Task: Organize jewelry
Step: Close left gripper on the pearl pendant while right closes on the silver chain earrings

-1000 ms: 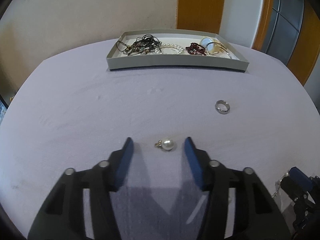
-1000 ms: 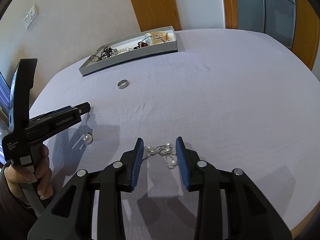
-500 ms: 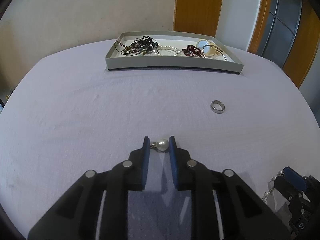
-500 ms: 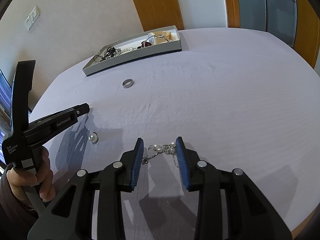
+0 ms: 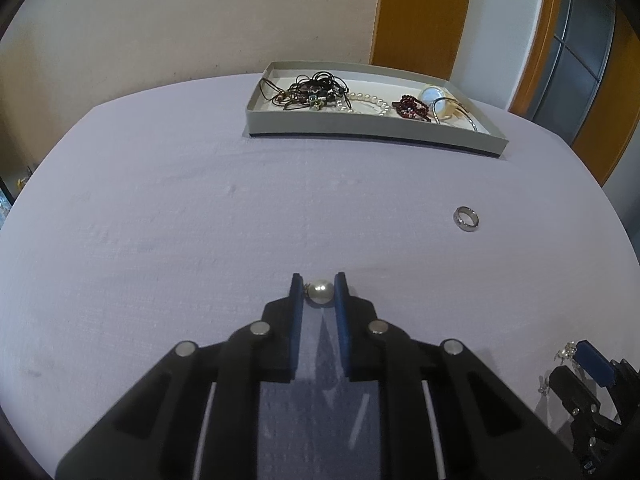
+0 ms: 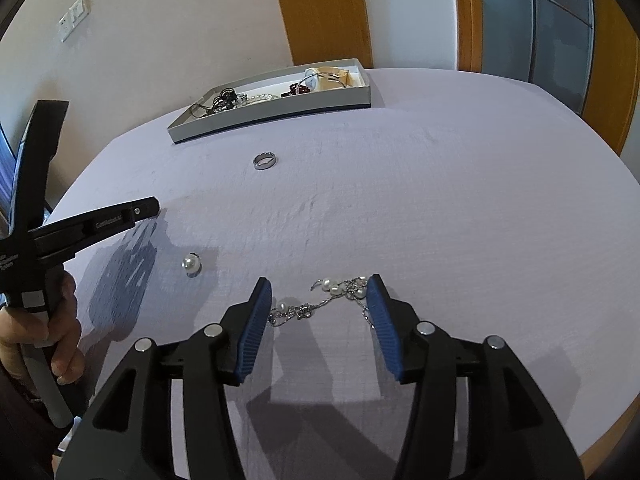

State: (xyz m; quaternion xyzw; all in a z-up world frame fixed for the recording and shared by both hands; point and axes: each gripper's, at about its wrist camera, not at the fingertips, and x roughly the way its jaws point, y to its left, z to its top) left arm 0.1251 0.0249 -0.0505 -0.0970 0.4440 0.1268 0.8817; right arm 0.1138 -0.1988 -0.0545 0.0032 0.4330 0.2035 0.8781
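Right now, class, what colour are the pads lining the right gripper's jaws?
Blue, ribbed pads on a black frame; clearest in the right wrist view.

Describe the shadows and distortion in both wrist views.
Left wrist view: the table edge bows from the fisheye, and a soft grey shadow lies under the left gripper. Right wrist view: same bowing, the door frame curves, and dark shadows sit under both grippers; focus sharp.

Left gripper (image 5: 318,291): jaws closing, blue pads against a small bead. Right gripper (image 6: 319,295): jaws opening, pads spread. A hand (image 6: 38,334) grips the left handle.
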